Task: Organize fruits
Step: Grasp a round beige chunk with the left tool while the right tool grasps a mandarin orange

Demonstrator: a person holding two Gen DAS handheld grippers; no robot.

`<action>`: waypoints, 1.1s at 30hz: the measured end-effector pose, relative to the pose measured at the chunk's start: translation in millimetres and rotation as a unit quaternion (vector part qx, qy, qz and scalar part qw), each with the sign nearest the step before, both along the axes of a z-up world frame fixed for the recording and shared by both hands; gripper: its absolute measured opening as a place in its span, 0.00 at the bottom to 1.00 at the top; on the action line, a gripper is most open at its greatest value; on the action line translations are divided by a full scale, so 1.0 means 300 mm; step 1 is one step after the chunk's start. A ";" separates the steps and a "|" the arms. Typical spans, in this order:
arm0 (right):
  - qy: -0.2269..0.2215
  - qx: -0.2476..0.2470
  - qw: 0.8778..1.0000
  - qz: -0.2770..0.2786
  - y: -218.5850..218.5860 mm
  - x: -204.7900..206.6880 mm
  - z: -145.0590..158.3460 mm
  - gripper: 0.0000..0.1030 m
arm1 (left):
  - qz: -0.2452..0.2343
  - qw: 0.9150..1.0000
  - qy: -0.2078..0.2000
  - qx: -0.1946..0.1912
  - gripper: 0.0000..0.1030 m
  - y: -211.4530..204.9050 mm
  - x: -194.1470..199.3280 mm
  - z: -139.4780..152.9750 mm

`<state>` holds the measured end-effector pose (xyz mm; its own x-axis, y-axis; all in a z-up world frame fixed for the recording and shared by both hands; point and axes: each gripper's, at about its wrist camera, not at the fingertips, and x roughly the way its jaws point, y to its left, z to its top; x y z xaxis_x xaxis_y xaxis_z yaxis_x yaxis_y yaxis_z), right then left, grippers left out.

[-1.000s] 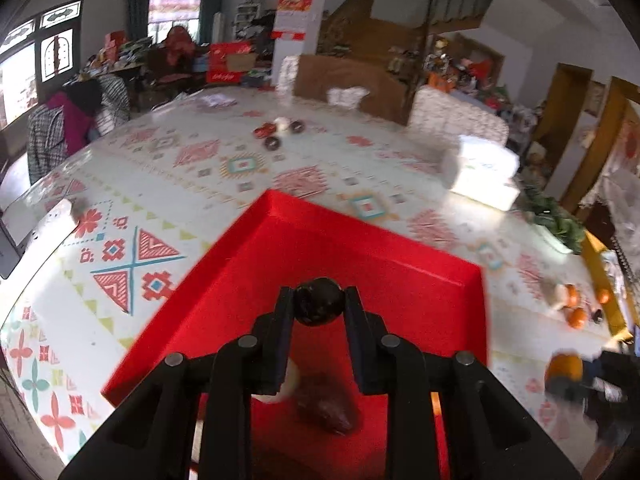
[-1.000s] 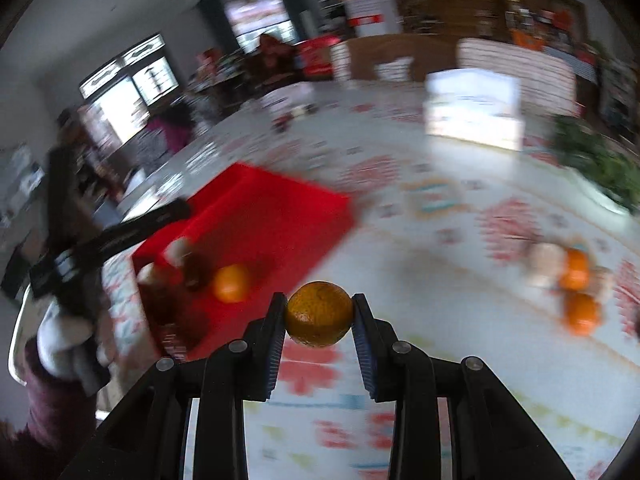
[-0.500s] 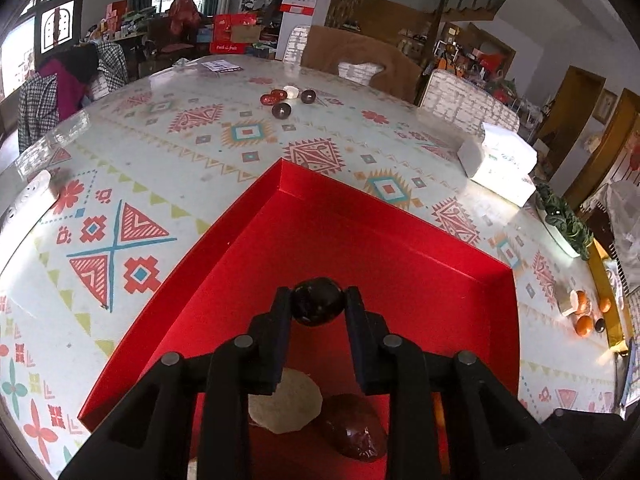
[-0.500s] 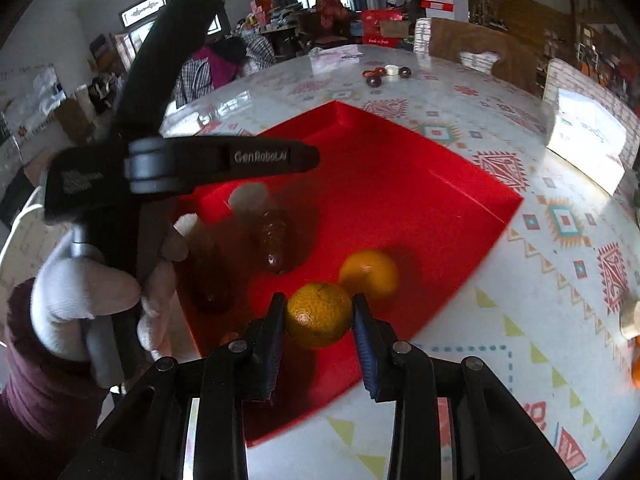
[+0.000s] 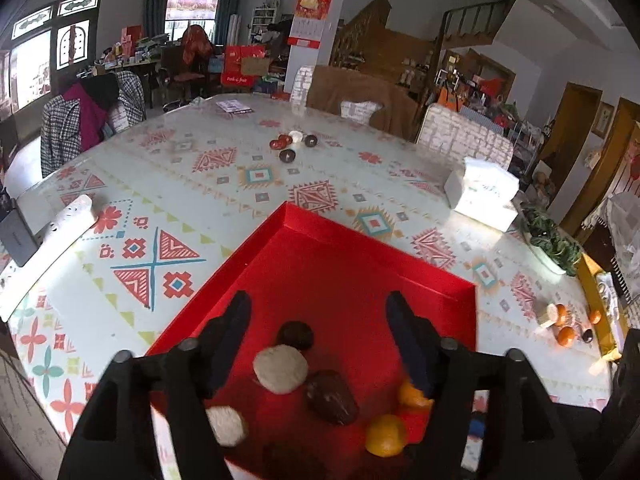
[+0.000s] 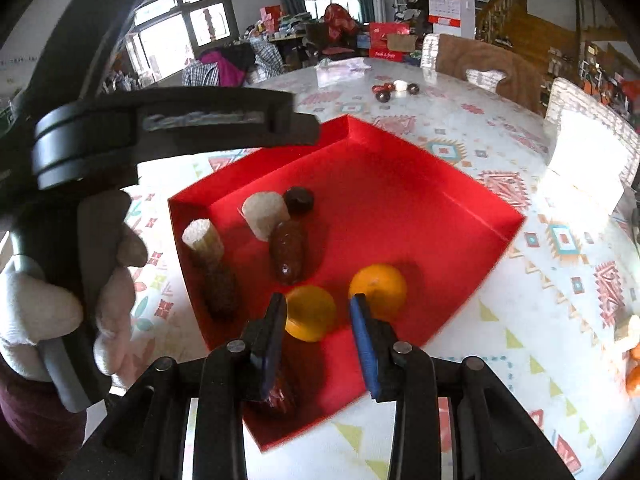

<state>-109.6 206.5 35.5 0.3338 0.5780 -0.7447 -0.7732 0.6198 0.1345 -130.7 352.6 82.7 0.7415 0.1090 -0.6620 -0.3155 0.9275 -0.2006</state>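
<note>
A red tray holds several fruits. My left gripper is open above it; a small dark round fruit lies below between the fingers, beside a pale fruit and a brown oval fruit. My right gripper is open over the tray's near corner, with an orange just beyond the fingertips, lying in the tray. A second orange lies beside it.
More dark and red fruits lie far across the patterned table. Oranges and small fruits sit at the right edge. A white tissue box and a green plant stand right; a power strip lies left.
Both grippers have opened. The left let the dark round fruit down into the tray; the right let its orange down into the tray's near corner.
</note>
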 end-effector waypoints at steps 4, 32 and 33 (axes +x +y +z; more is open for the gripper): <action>-0.009 0.016 1.000 -0.022 -0.091 -0.005 0.039 0.40 | -0.008 1.000 -0.005 -0.007 0.79 -0.055 -0.038 0.038; 0.019 0.048 0.937 -0.346 -1.221 0.185 0.061 0.41 | -0.175 0.984 0.018 -0.028 0.79 -0.649 0.055 0.020; 0.022 0.048 0.939 -0.341 -1.203 0.196 0.056 0.41 | -0.175 0.984 0.021 -0.028 0.79 -0.657 0.063 0.015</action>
